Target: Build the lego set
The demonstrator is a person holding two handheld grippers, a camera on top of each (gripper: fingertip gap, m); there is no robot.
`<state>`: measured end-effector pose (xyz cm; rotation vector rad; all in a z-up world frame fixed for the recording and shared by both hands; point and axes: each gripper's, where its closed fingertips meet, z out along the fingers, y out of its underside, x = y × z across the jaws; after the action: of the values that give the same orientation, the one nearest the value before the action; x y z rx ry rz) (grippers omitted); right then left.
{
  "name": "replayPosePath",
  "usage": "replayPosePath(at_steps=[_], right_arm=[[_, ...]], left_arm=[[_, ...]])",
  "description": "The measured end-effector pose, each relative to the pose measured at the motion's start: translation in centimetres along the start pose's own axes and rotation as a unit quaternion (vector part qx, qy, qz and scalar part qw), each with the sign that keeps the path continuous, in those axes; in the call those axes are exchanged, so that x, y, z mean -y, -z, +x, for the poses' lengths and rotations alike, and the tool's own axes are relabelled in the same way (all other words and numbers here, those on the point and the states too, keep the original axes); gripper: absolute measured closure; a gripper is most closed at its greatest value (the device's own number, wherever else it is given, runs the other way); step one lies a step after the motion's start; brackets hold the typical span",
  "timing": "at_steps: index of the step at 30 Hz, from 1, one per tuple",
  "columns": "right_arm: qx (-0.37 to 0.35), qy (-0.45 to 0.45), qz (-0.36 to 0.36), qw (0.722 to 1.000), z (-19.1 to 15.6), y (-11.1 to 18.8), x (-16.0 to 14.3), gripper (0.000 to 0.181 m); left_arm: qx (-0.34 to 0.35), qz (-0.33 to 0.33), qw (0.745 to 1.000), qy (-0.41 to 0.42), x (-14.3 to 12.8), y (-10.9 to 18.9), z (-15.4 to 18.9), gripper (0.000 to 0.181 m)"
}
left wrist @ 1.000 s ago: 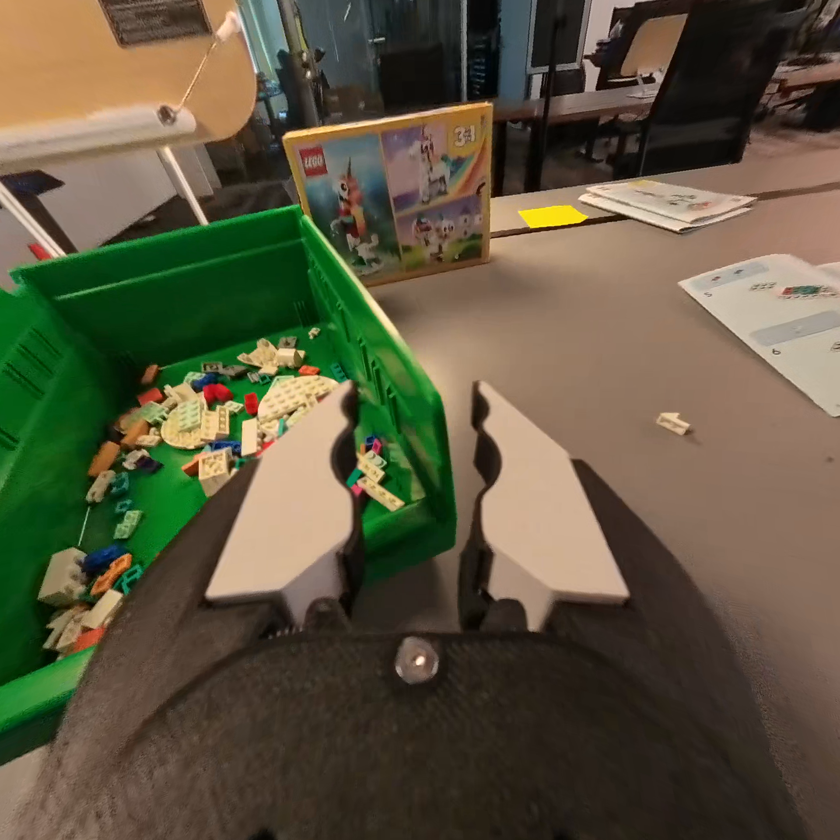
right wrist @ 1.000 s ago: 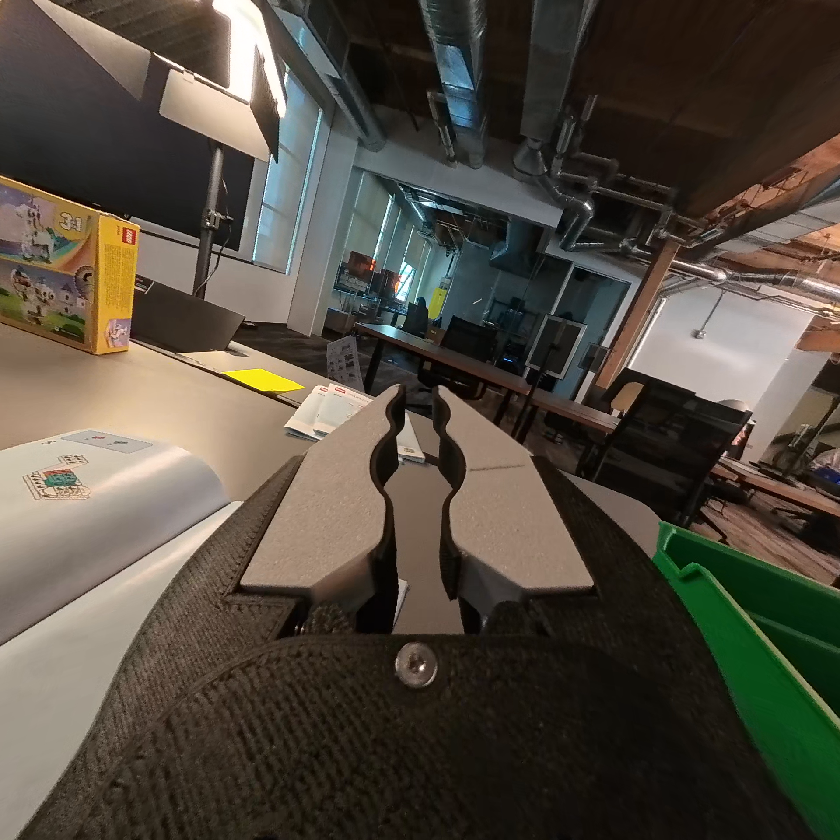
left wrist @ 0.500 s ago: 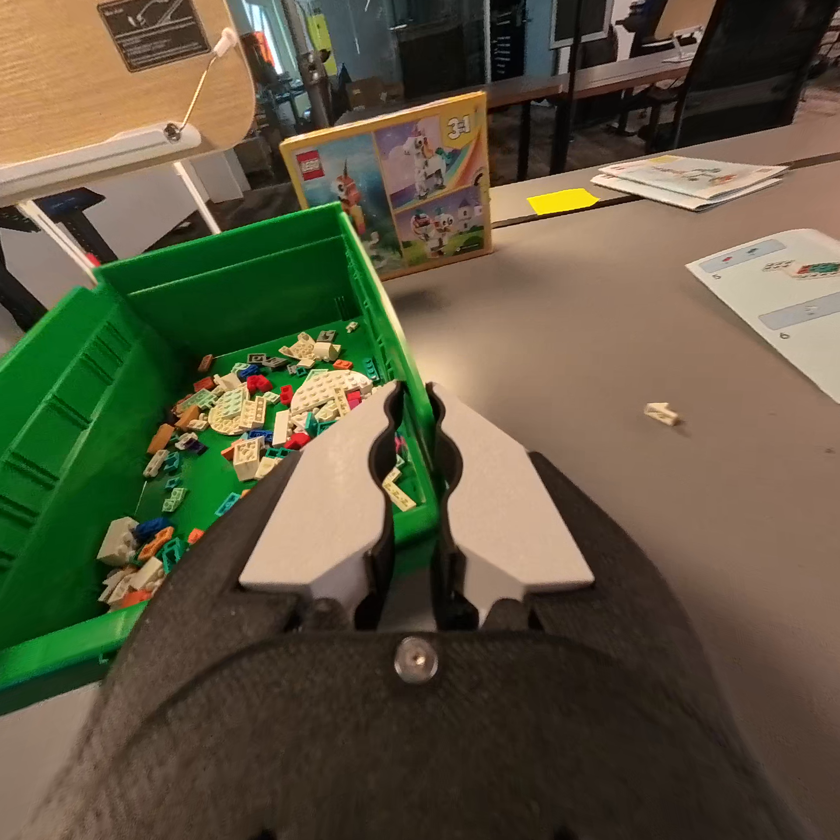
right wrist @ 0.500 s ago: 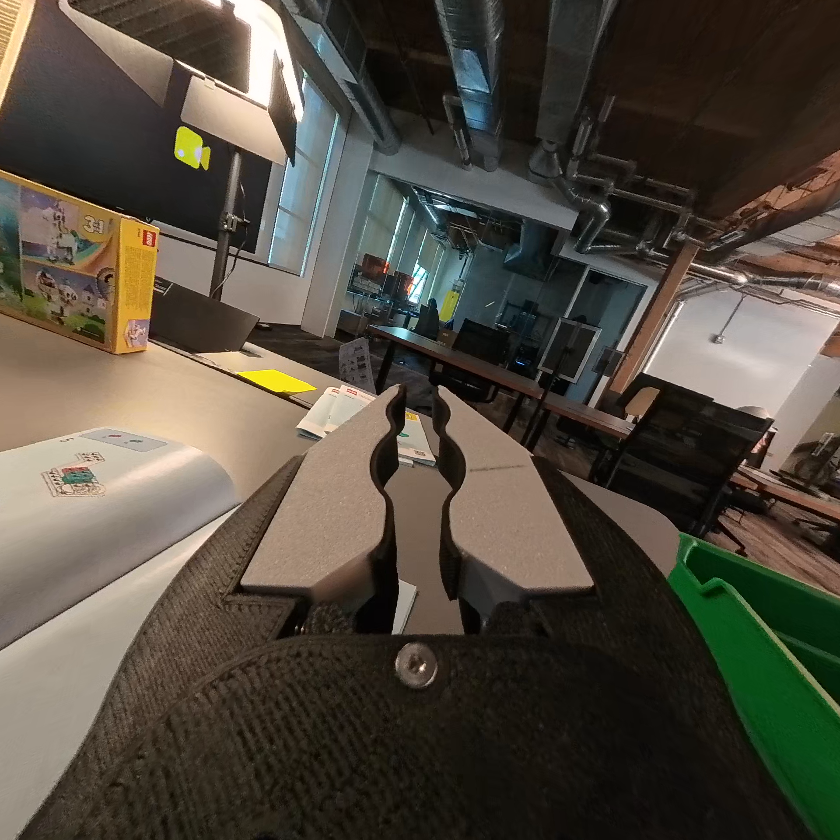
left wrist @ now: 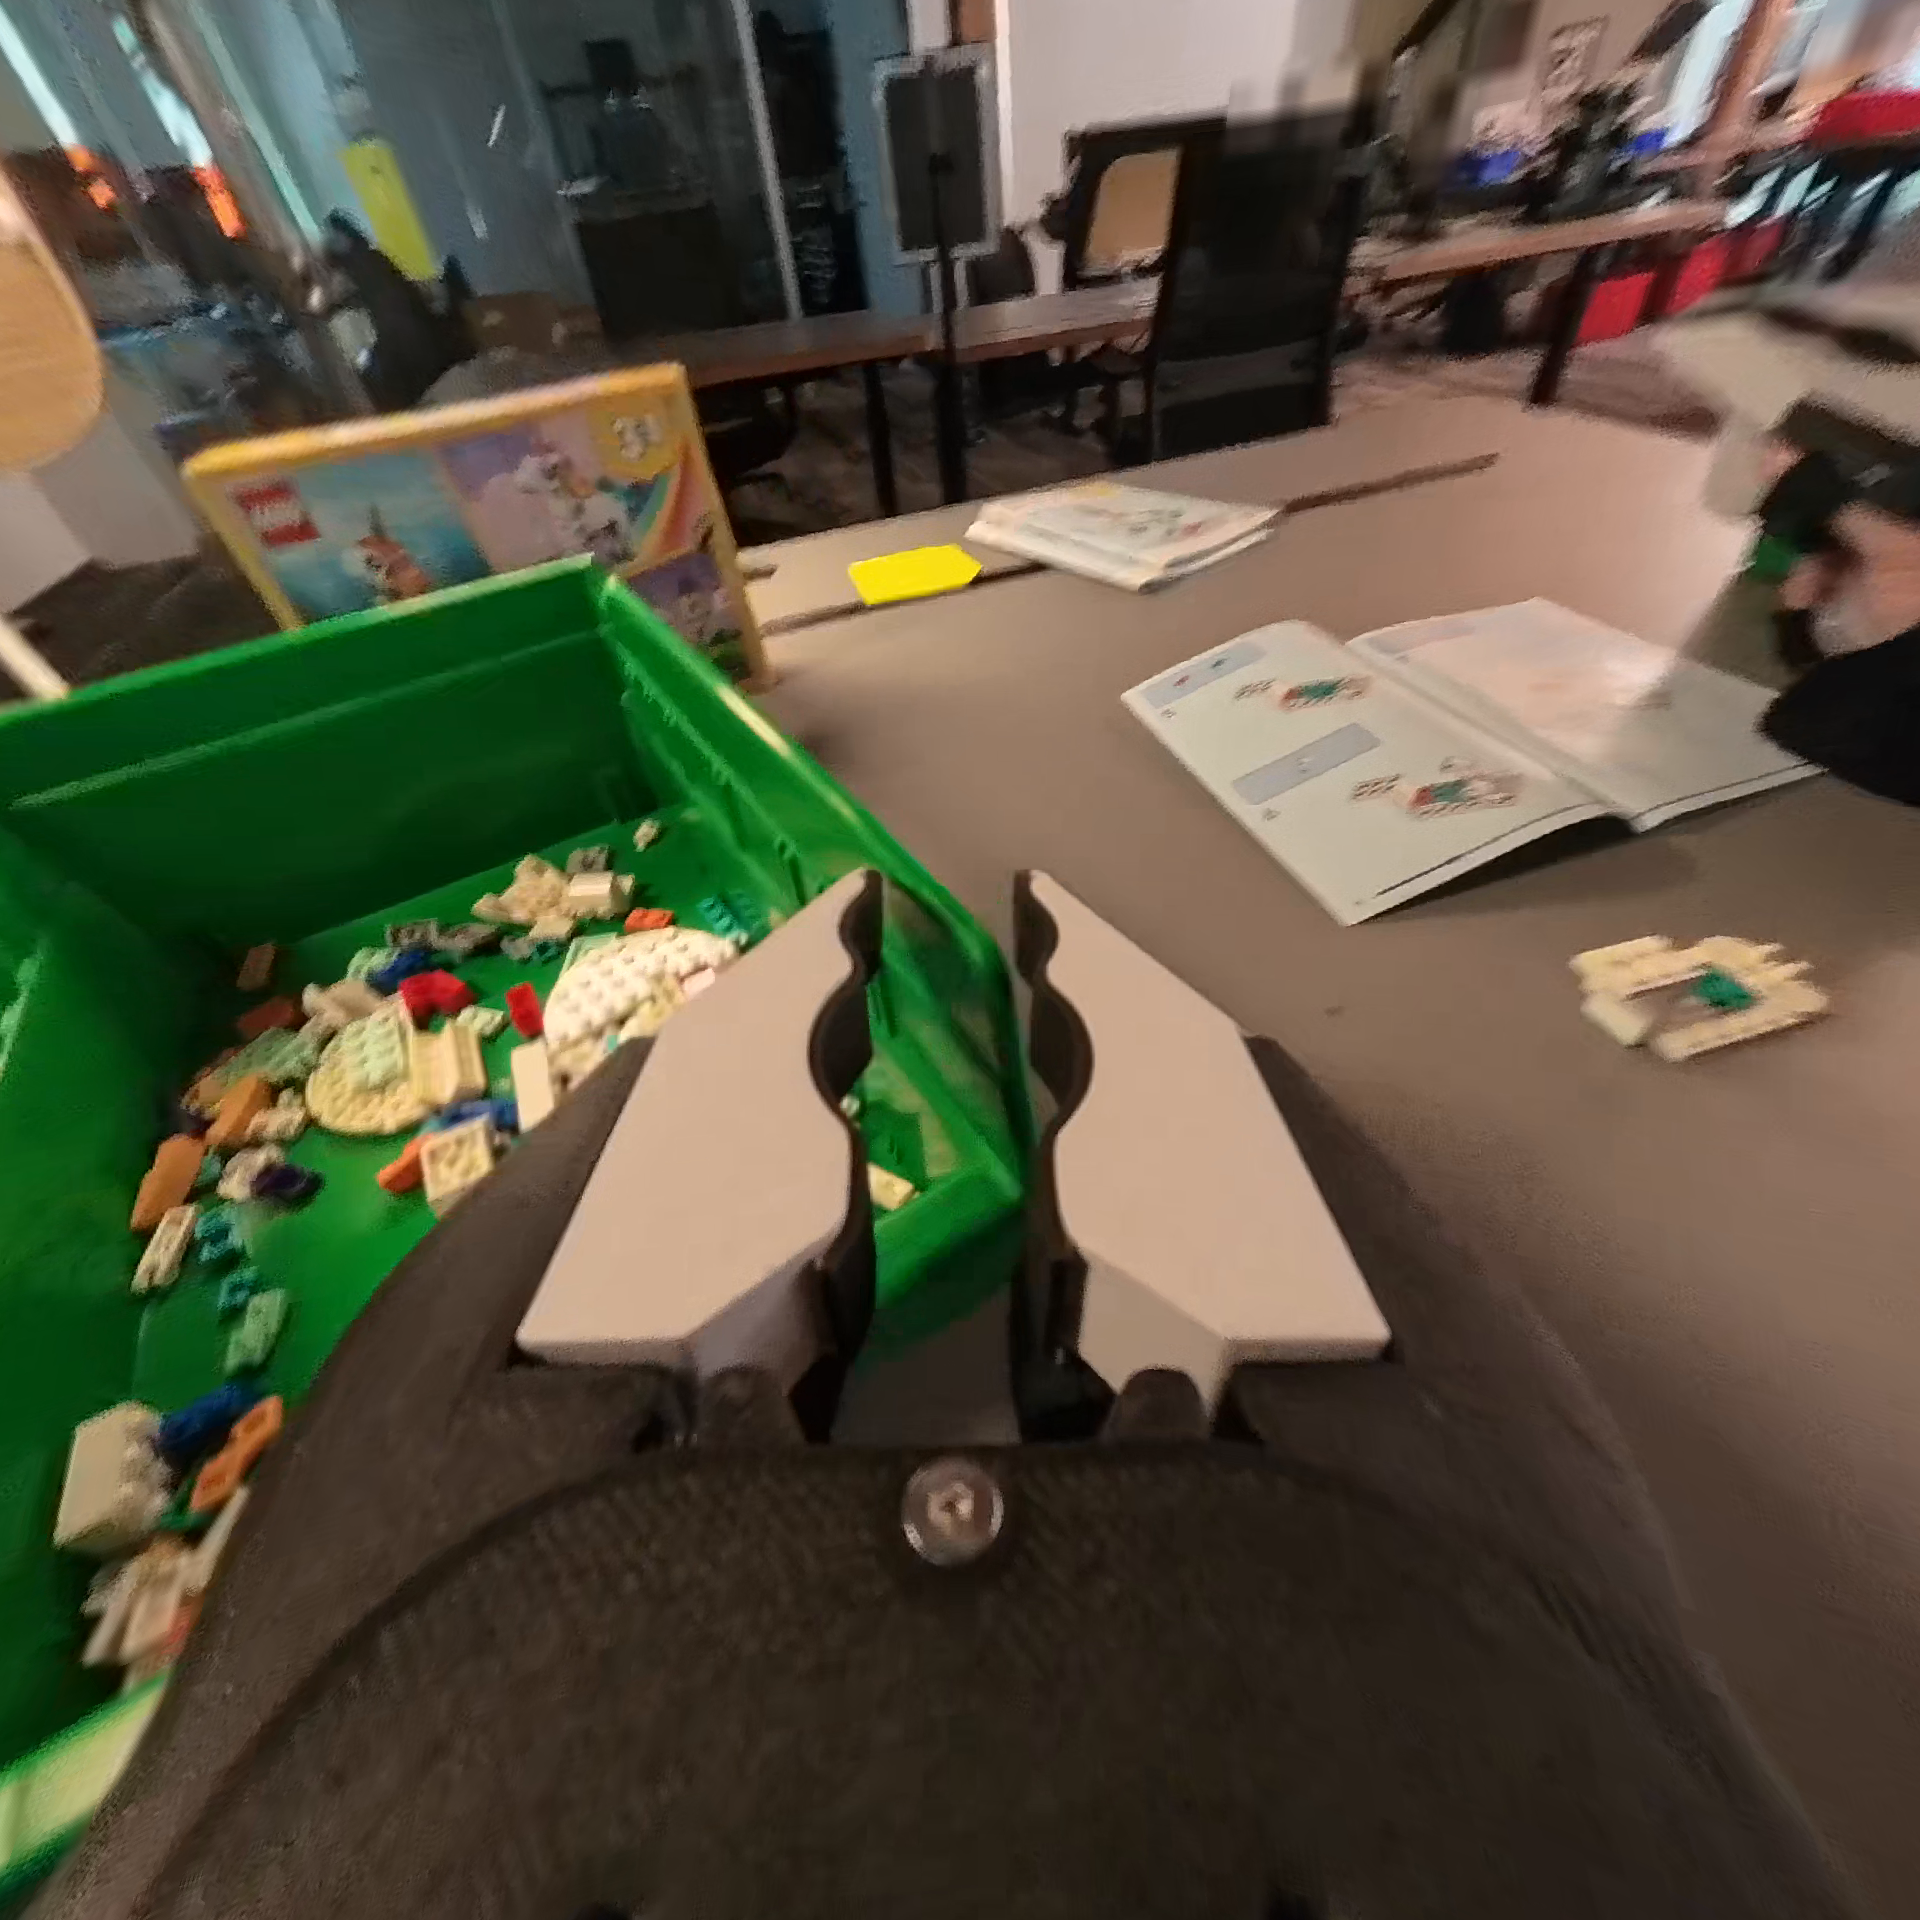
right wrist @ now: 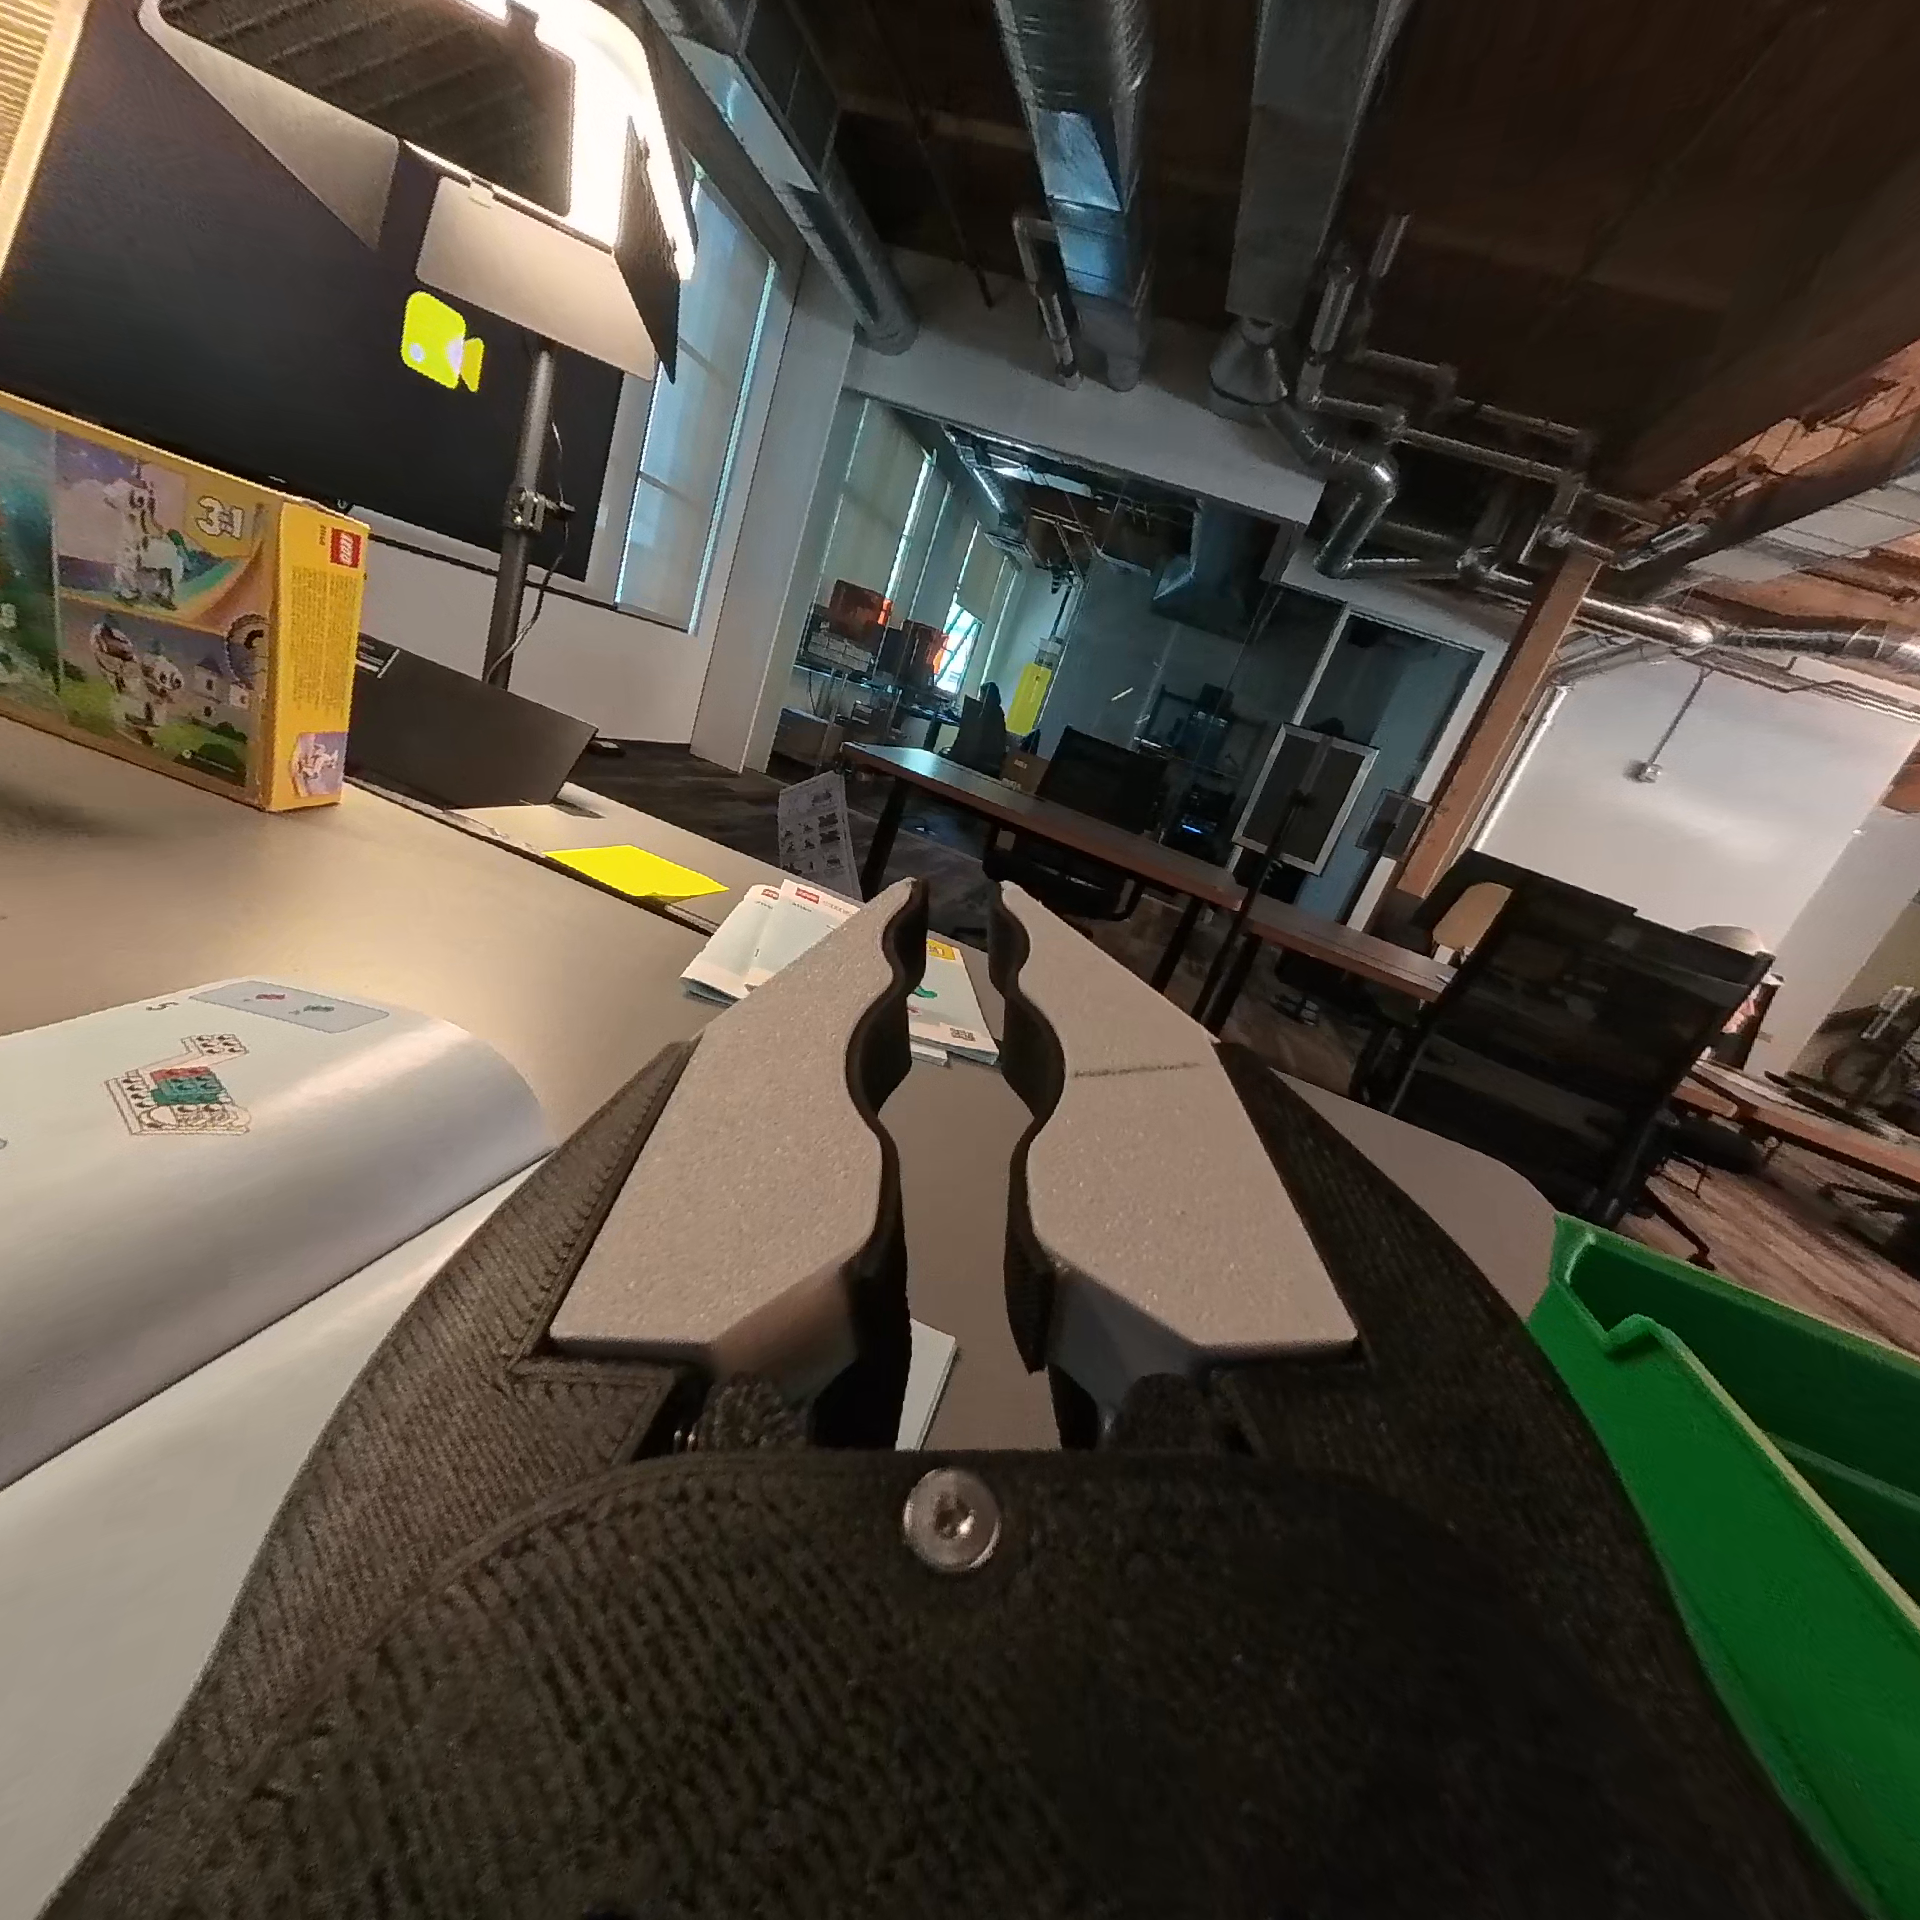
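- Since half a second ago the left claw [left wrist: 945,904] has swung right and spread from a narrow slit to a moderate gap; it holds nothing and hangs over the near right wall of the green bin [left wrist: 935,997].
- Right claw [right wrist: 958,902]: narrow gap, empty, aimed across the surface [right wrist: 260,904], barely shifted.
- Progress: early. One small white-and-teal sub-assembly [left wrist: 1699,995] lies on the surface right of the bin; most loose bricks [left wrist: 416,1049] are unsorted in the bin.
- Around: open instruction booklet [left wrist: 1455,748], set box [left wrist: 468,509] behind the bin, spare leaflets [left wrist: 1122,525], yellow note [left wrist: 914,574].
- The bin wall stands between the left claw and the bricks.
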<state>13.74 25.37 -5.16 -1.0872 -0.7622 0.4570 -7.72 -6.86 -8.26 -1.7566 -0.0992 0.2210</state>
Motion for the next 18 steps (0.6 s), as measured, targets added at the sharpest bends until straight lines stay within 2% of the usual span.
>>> replayPosePath(at_steps=[2, 4, 7, 9, 12, 14, 18], right_arm=[[0.001, -0.001, 0.000, 1.000, 0.0, 0.0, 0.0, 0.172], [0.001, -0.002, -0.001, 1.000, 0.0, -0.1, -0.1, 0.172], [0.002, -0.002, -0.003, 1.000, -0.1, -0.1, -0.2, 0.172], [0.002, -0.002, -0.004, 1.000, -0.1, -0.2, -0.2, 0.172], [0.001, -0.004, -0.005, 1.000, 0.0, -0.2, -0.3, 0.172], [0.001, -0.005, -0.006, 1.000, 0.0, -0.2, -0.3, 0.172], [0.002, -0.005, -0.006, 1.000, -0.1, -0.3, -0.3, 0.172]], left_arm=[[-0.018, 0.040, 0.999, 0.004, 2.6, 1.3, -0.4, 0.154], [-0.015, 0.072, 0.997, 0.000, 5.3, 2.8, -2.3, 0.153], [-0.005, 0.046, 0.998, -0.038, 7.4, 2.8, -5.9, 0.154], [-0.016, -0.042, 0.996, -0.071, 6.6, 0.8, -7.9, 0.154], [-0.072, -0.182, 0.977, -0.088, 3.3, -3.0, -9.4, 0.156], [-0.105, -0.251, 0.959, -0.074, 1.0, -5.2, -10.1, 0.158], [-0.154, -0.364, 0.919, 0.005, -3.3, -8.5, -10.5, 0.160]])
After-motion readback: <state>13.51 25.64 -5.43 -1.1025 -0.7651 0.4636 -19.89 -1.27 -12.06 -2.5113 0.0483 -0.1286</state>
